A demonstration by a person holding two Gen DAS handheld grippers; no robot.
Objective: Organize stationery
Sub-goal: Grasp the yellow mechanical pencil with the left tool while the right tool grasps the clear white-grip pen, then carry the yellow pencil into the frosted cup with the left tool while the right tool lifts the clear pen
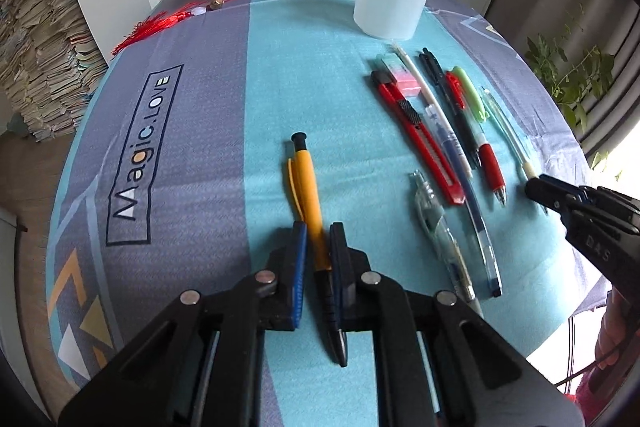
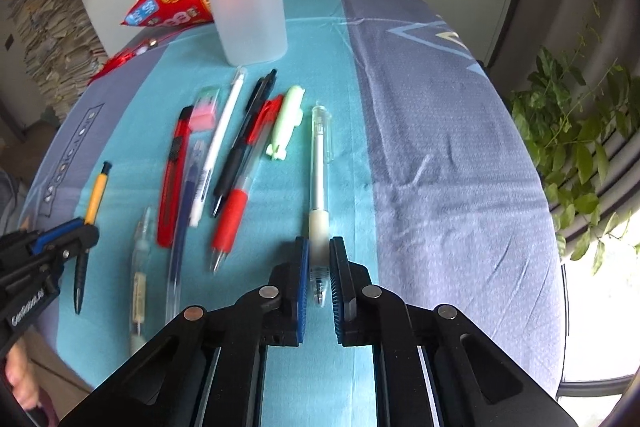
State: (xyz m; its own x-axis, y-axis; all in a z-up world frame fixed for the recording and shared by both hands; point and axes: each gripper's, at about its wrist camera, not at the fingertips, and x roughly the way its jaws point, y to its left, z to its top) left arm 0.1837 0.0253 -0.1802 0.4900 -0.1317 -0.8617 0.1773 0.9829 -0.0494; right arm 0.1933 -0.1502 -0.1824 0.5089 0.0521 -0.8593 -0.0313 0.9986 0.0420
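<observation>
Gripping a pen apiece, two hand-held grippers work over a table draped in a blue and grey cloth [image 1: 240, 99]. The left gripper [image 1: 318, 239] has its jaws closed on the yellow pen [image 1: 310, 195], the pads pinching the barrel just above its black grip; the black tip pokes back between the arms and the plunger end points toward the cup. The right gripper [image 2: 319, 255] is clamped on the clear white pen [image 2: 319, 171] at its pale rubber grip, the tip lying between the pads and the clip end stretching away. Both pens lie flat on the cloth. Between them sits a row of stationery: a red utility knife [image 2: 173, 179], a red-grip pen [image 2: 236, 203], a green highlighter [image 2: 287, 123]. A frosted plastic cup [image 2: 250, 19] stands upright beyond the row, empty as far as can be seen.
</observation>
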